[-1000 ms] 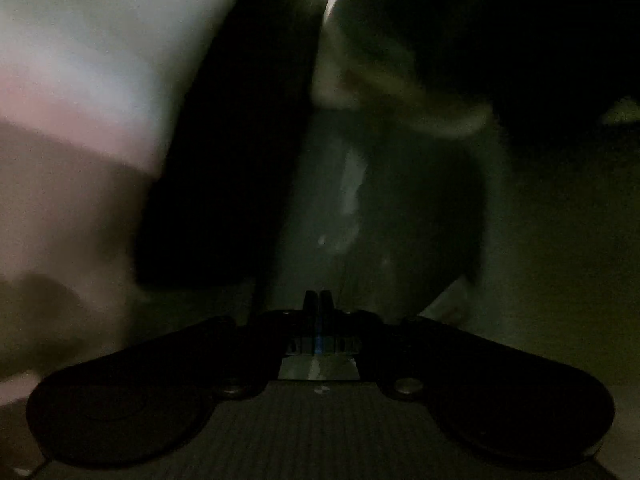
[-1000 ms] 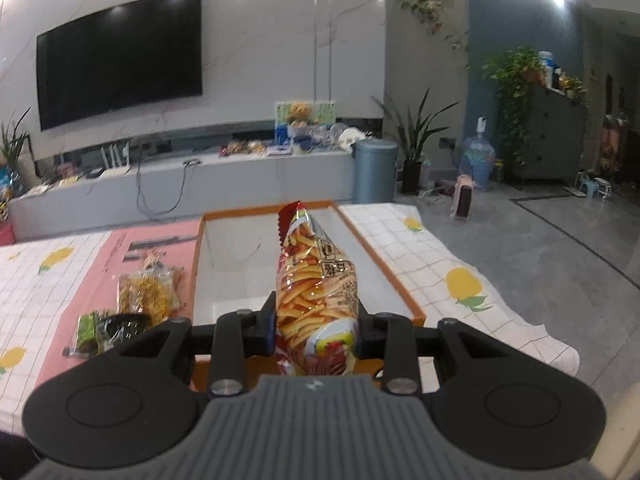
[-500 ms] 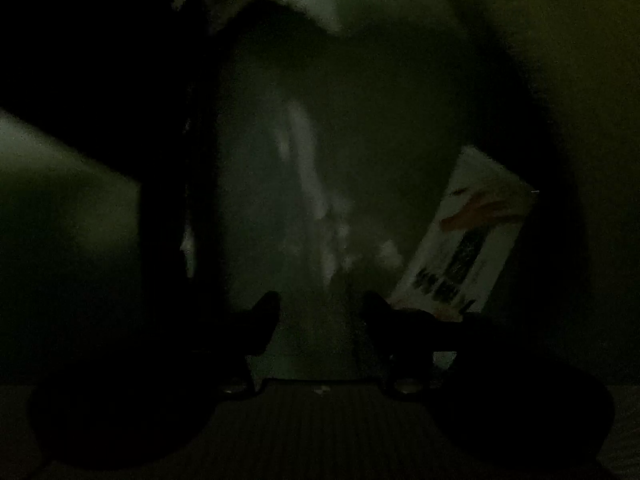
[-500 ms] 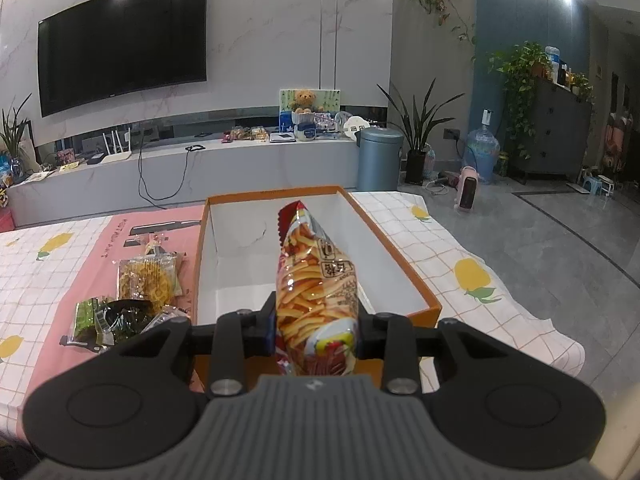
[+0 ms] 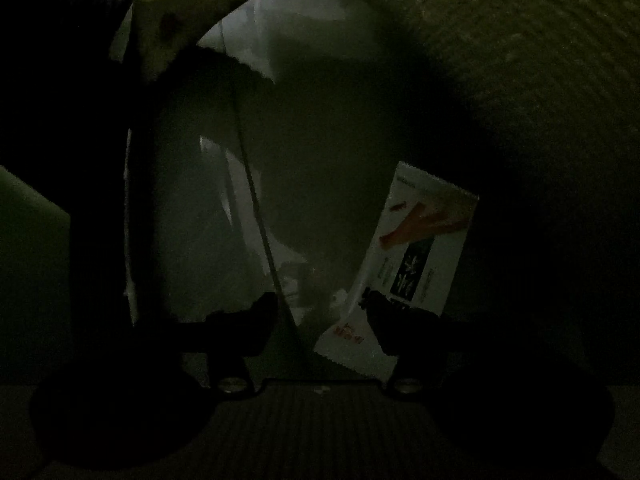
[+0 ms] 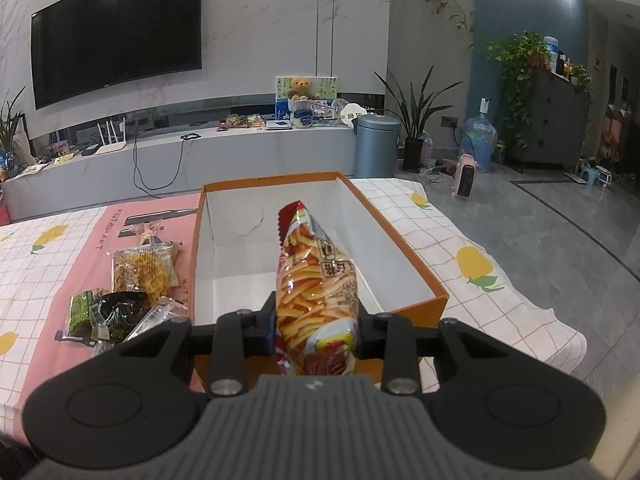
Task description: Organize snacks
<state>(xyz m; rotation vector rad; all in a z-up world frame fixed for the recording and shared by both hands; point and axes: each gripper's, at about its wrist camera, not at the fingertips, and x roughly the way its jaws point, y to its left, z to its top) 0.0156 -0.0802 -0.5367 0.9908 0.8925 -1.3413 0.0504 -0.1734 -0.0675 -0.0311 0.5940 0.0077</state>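
Observation:
My right gripper (image 6: 316, 320) is shut on a red and yellow bag of fries snacks (image 6: 316, 280), held upright over the near end of an orange box (image 6: 400, 236) with a white inside. The left wrist view is very dark. There my left gripper (image 5: 318, 304) points down at a dim glossy floor (image 5: 320, 140), its jaws apart and closing. A white snack packet (image 5: 416, 256) lies on that floor by the right finger (image 5: 384, 316), its lower corner reaching between the fingers. No pad presses on it.
Several snack packets (image 6: 140, 268) lie on a pink mat (image 6: 100, 232) left of the box, on a checked tablecloth (image 6: 480, 292). In the left wrist view a dark upright post (image 5: 100, 200) stands at the left and a textured green surface (image 5: 520, 60) fills the upper right.
The left gripper's jaws, shut a second ago, now stand apart, and its view has swung down onto the floor and the white packet. The right gripper still holds the fries bag, barely moved.

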